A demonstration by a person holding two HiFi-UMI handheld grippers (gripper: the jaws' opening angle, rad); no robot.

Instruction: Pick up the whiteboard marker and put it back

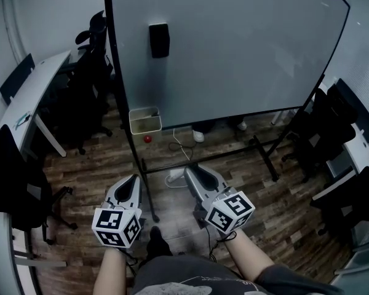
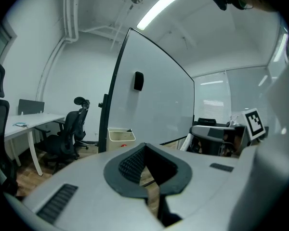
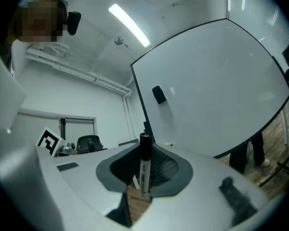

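Carefully: right gripper (image 1: 192,172) clamped on upright whiteboard marker (image 3: 145,163); hold squeeze firm; likely carry to white box (image 1: 144,120) at 11 o'clock; left gripper (image 1: 134,179) jaws together, empty.

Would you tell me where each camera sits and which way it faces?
Head view: on the person's head, steeply down at whiteboard and floor; forearms, left gripper, right gripper show.
Left gripper view: on the left gripper, facing the whiteboard's edge; own jaws together, empty.
Right gripper view: on the right gripper, facing the whiteboard; jaws grip the marker.
Shared: whiteboard, eraser.
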